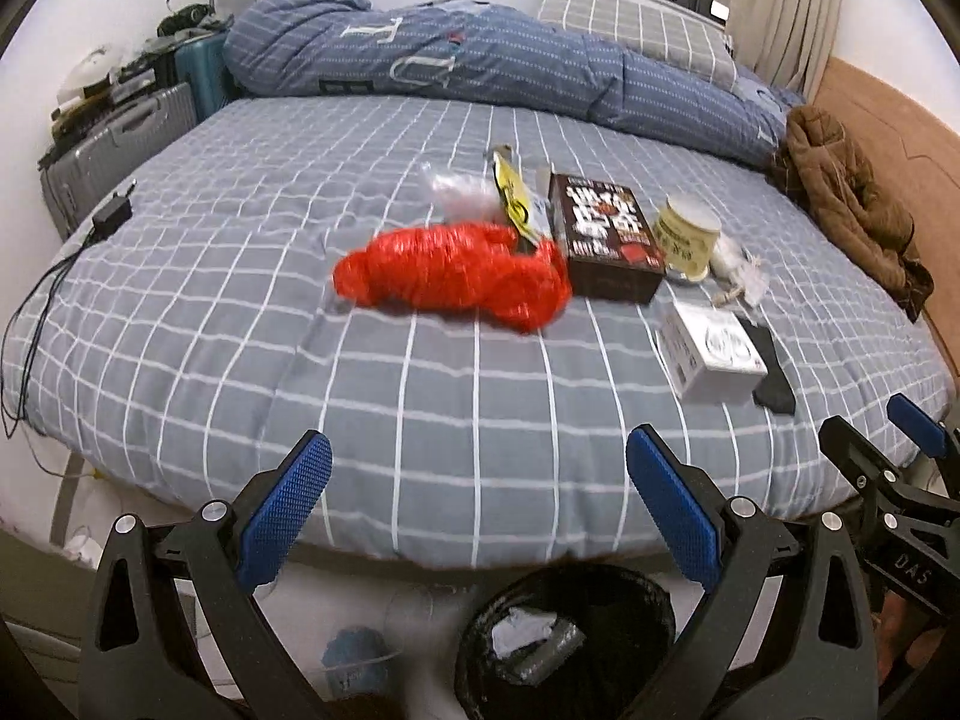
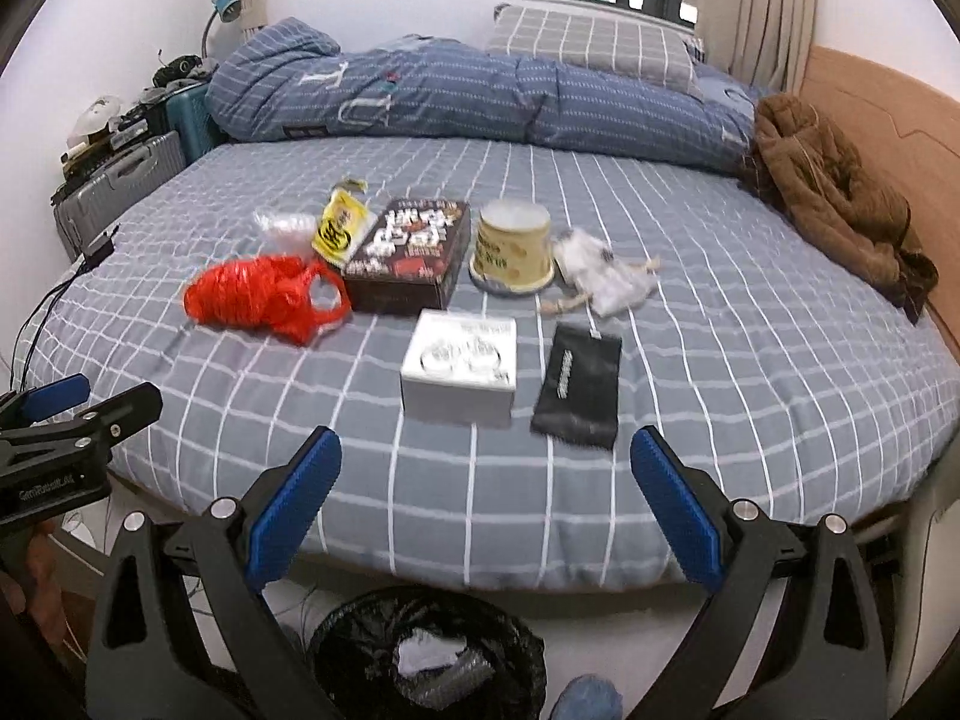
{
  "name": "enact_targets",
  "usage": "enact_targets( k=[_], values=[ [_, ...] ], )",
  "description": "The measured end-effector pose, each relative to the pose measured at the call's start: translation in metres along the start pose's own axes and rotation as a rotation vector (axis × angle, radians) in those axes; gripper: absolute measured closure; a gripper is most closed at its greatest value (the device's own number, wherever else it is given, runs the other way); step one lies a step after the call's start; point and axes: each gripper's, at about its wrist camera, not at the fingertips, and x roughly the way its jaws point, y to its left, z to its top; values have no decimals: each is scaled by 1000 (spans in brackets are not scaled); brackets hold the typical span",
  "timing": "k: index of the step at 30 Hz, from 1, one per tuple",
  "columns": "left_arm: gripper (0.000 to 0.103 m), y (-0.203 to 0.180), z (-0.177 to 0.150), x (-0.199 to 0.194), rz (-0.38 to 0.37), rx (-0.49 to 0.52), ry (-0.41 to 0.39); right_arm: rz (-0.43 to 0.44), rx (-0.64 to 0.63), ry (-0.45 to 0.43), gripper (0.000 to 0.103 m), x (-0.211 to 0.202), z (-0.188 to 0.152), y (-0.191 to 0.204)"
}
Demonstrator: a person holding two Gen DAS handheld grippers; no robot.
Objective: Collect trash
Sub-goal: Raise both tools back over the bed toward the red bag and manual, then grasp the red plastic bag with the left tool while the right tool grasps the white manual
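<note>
Presently, a bed [image 2: 720, 360] with a grey checked sheet fills the room. Left gripper [image 1: 480, 516] and right gripper [image 2: 486, 510] hover over its near edge, both wide apart, holding nothing. On the sheet lie one red bag [image 2: 264, 297], one dark box [image 2: 408, 258], one white box [image 2: 459, 366], one cup [image 2: 513, 246] and one black pouch [image 2: 579, 387]. One bin [image 2: 426, 654] stands below on the floor.

The bed [image 2: 720, 360] wears a grey sheet with a white grid. On it lie a red plastic bag [image 2: 264, 294], a yellow packet [image 2: 339, 231], a white box [image 2: 459, 369] and a black pouch [image 2: 579, 387]. The duvet [image 2: 480, 96] is blue with pale stripes.
</note>
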Motion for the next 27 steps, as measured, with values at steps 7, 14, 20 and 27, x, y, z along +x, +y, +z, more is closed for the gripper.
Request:
enact_targets(
  k=[7, 14, 20, 27],
  values=[
    [6, 0, 25, 17, 5, 6, -19, 5, -4, -22, 10, 17, 24, 4],
    [6, 7, 51, 50, 19, -3, -23, 13, 6, 3, 10, 52, 40, 1],
    [6, 9, 66, 84, 21, -8, -10, 22, 19, 38, 10, 86, 44, -2],
    [6, 15, 84, 122, 41, -15, -11, 34, 31, 73, 10, 119, 43, -2]
  ],
)
